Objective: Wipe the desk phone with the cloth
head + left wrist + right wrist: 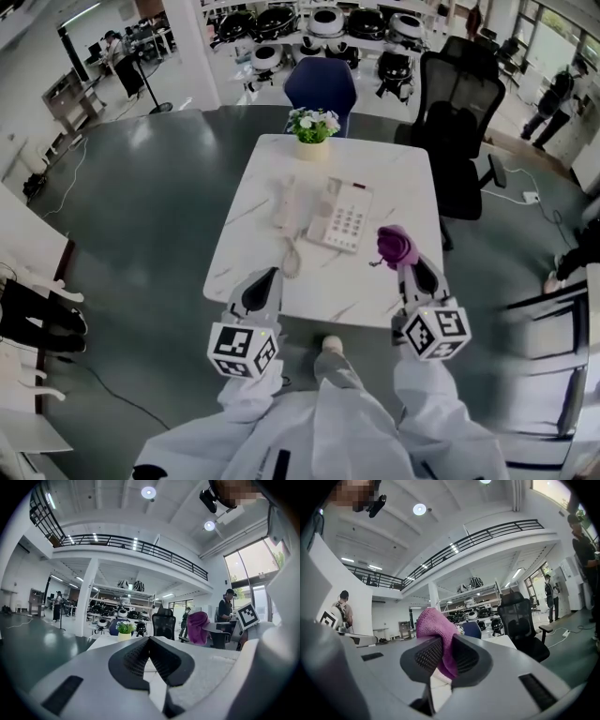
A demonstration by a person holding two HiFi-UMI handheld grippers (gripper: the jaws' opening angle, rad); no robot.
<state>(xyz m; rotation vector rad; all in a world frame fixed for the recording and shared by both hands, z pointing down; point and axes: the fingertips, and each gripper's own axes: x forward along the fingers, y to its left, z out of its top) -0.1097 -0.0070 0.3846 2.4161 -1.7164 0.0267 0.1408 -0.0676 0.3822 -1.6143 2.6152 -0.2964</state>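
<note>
The right claw [406,266] grips the purple cloth [397,245] at three o'clock of the phone [339,214] on the tabletop [394,178]. The left claw [266,280] is clenched empty at seven o'clock.

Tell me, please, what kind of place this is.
Probably a large open lab or workshop hall: racks of round machines, a railed upper gallery, and an office chair by the table with the desk phone.

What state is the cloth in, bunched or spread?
Bunched: the cloth is a purple wad clamped in the right hand-held gripper.
</note>
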